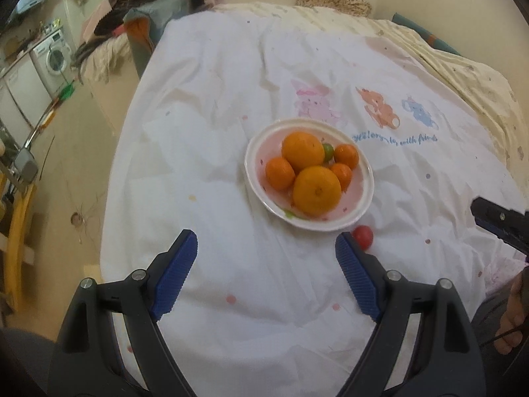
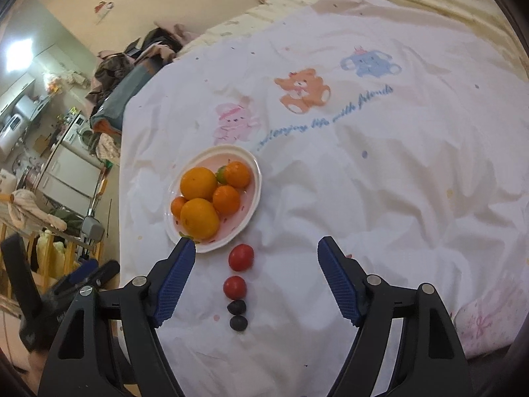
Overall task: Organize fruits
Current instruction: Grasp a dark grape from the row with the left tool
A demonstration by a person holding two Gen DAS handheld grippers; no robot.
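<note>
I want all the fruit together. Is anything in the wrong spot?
Yes. Two tomatoes and two dark fruits lie in a line on the sheet, outside the bowl holding the oranges.

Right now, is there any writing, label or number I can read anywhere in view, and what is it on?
"...enjoying life with friends": blue script on the white sheet, under the cartoon bear print; its first letters are blurred.
Same line in the left wrist view: only "with friends" reads.
Washing machine panel: too small to read.
Plate and fruit: no text visible.
</note>
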